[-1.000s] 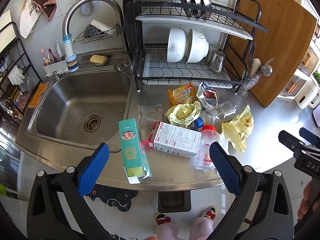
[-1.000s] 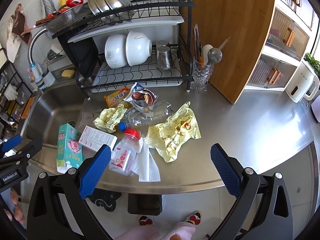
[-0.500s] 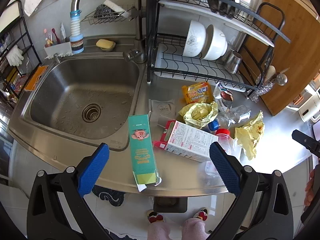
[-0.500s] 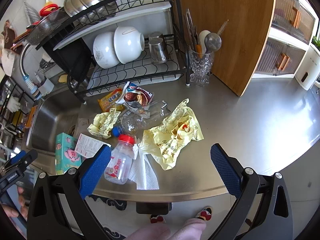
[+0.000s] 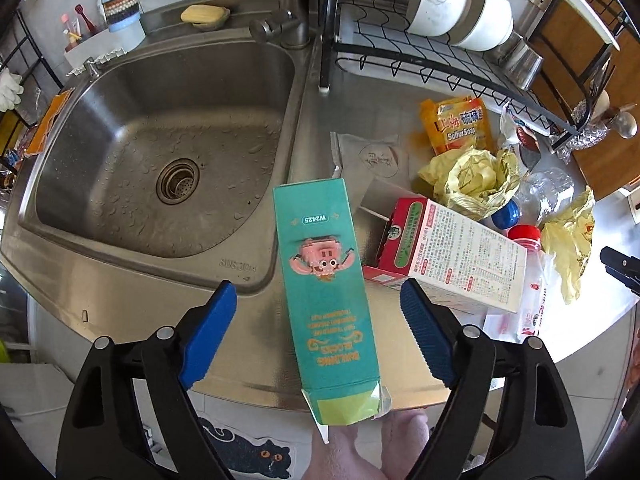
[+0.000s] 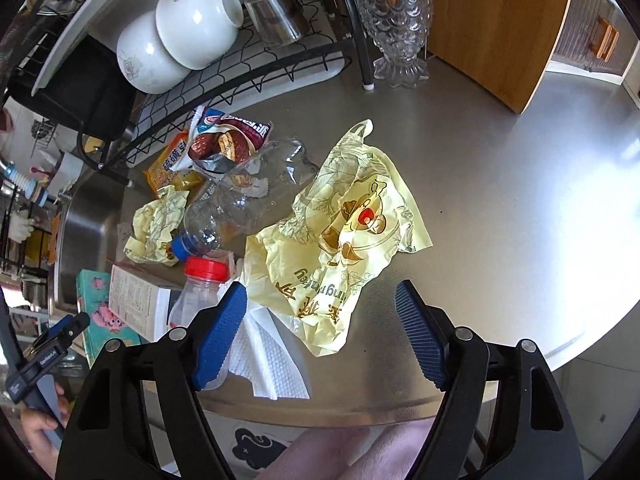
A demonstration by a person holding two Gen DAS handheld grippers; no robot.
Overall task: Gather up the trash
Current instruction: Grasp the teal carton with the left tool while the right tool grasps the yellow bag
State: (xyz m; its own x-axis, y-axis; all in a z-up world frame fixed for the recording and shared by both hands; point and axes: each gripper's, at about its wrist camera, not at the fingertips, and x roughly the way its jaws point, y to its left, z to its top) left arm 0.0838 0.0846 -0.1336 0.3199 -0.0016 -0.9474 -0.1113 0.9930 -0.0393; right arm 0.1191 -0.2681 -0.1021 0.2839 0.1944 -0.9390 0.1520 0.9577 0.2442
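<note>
My left gripper [image 5: 318,292] is open, its blue fingers on either side of a teal carton [image 5: 326,280] that lies on the steel counter by the sink. A red-and-white box [image 5: 452,254] lies just right of it. My right gripper [image 6: 320,292] is open over a crumpled yellow wrapper [image 6: 344,236]. A white paper towel [image 6: 268,356], a red-capped bottle [image 6: 200,296], a crushed clear bottle [image 6: 244,196], a second yellow wrapper [image 6: 156,224], a snack bag [image 6: 228,140] and an orange soap packet [image 5: 456,124] lie around it.
The steel sink [image 5: 160,160] is at the left. A black dish rack [image 6: 224,68] with white bowls [image 6: 176,36] and a steel cup stands behind the trash. A glass utensil holder [image 6: 396,24] and a wooden board [image 6: 492,20] stand at the right. The counter's front edge [image 6: 360,412] is close below.
Both grippers have moved forward and down toward the counter. The teal carton now lies between the left fingers, and the yellow wrapper sits under the right gripper. Both stay open.
</note>
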